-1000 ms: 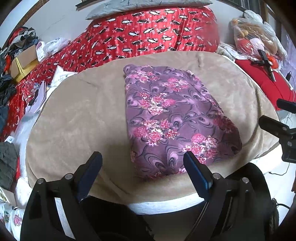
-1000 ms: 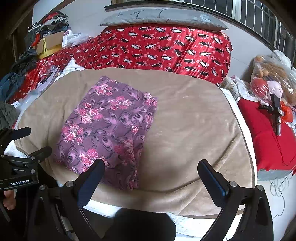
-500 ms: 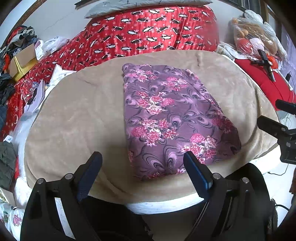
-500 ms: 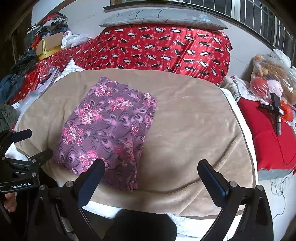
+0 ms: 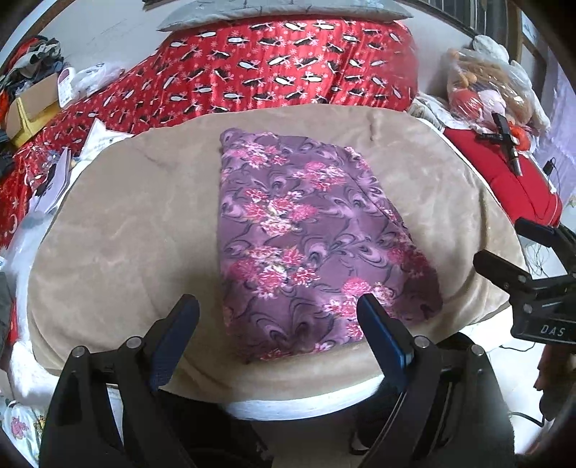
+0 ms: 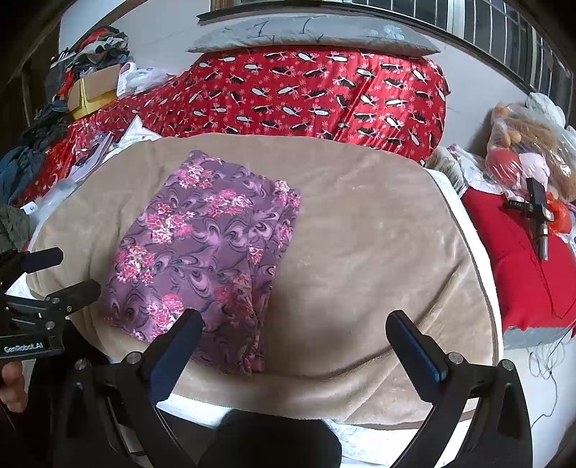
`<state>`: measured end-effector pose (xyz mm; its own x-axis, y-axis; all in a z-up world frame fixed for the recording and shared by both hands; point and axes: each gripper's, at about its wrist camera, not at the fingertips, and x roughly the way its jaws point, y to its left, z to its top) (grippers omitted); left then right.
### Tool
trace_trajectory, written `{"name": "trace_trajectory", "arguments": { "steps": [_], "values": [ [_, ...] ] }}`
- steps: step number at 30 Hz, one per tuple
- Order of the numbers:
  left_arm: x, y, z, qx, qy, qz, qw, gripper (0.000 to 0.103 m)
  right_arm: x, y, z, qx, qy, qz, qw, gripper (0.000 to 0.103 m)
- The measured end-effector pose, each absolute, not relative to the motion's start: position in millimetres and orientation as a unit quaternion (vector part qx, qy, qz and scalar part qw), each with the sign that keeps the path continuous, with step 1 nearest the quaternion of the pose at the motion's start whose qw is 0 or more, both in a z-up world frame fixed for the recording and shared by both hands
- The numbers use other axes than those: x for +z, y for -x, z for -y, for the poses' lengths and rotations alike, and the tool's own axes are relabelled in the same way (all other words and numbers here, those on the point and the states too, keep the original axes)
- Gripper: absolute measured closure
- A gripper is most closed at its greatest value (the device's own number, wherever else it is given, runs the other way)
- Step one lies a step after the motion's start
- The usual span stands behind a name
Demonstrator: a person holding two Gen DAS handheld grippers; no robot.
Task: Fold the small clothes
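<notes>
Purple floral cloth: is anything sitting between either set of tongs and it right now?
Nothing visible. The purple floral cloth lies folded on the beige blanket, with only bare blanket between it and the open left tongs. The right tongs are also open, empty, near its edge.

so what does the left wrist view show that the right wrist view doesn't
Only the left wrist view shows the left tool head-on, jaws wide, nothing between them, and the right tool from the side. Only the right wrist view shows the right tool head-on, also open and empty, and barred windows. Both share the folded purple floral garment on the beige blanket.
</notes>
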<state>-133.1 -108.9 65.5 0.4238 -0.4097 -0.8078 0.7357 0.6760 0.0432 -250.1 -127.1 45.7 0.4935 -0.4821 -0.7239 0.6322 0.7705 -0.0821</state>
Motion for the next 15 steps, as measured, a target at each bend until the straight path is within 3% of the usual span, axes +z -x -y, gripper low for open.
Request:
{"name": "trace_trajectory", "arguments": {
  "steps": [15],
  "values": [
    [50,125,123,-0.322,-0.225,-0.429,0.813,0.013,43,254,152,-0.341,-0.079,-0.396,0.849,0.000]
  ]
}}
